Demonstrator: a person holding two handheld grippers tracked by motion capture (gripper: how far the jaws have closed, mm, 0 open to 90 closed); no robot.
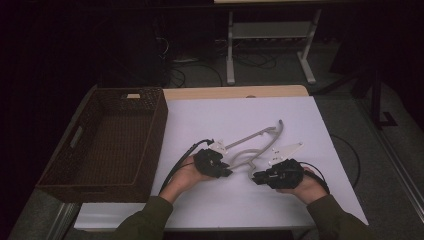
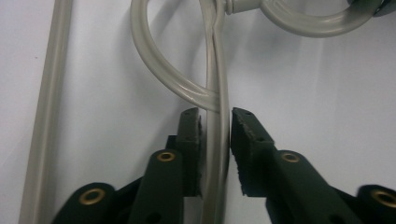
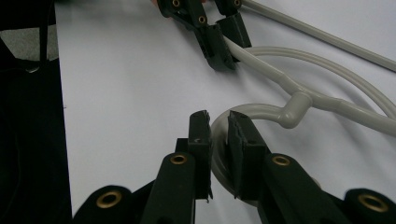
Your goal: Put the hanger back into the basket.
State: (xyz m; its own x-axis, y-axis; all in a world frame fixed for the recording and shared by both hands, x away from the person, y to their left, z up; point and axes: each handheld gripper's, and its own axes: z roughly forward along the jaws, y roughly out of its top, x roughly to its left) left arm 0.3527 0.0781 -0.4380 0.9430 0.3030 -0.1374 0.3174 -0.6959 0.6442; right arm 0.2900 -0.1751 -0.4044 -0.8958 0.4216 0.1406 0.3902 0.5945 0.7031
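A: Where is the hanger (image 1: 260,145) at this point?

B: It lies flat on the white table (image 1: 210,120), right of the brown wicker basket (image 1: 107,140) and well apart from it. Its straight bar runs up toward the far right, and its hook curls down toward the person.

A: And the hands?

B: Both forearms come in from the near edge in dark green sleeves. The left hand (image 1: 186,175) angles inward and to the right, carrying the left gripper (image 1: 227,172) low over the table with its cable looping back over the wrist. The right hand (image 1: 305,187) angles inward and to the left, so the right gripper (image 1: 256,177) points at the left one; the two tips sit near each other, with the hanger's hook end between them.

A: What are the left jaws doing?

B: In the left gripper view they are narrow and clamped on one of the hanger's curved shoulder arms (image 2: 215,140), which runs straight up between the two pads, just below where the arms cross.

A: The right jaws?

B: Narrow too. In the right gripper view they pinch the curve of the hook (image 3: 219,140), which passes between the pads and bends away to the right toward the hanger's neck (image 3: 294,109).
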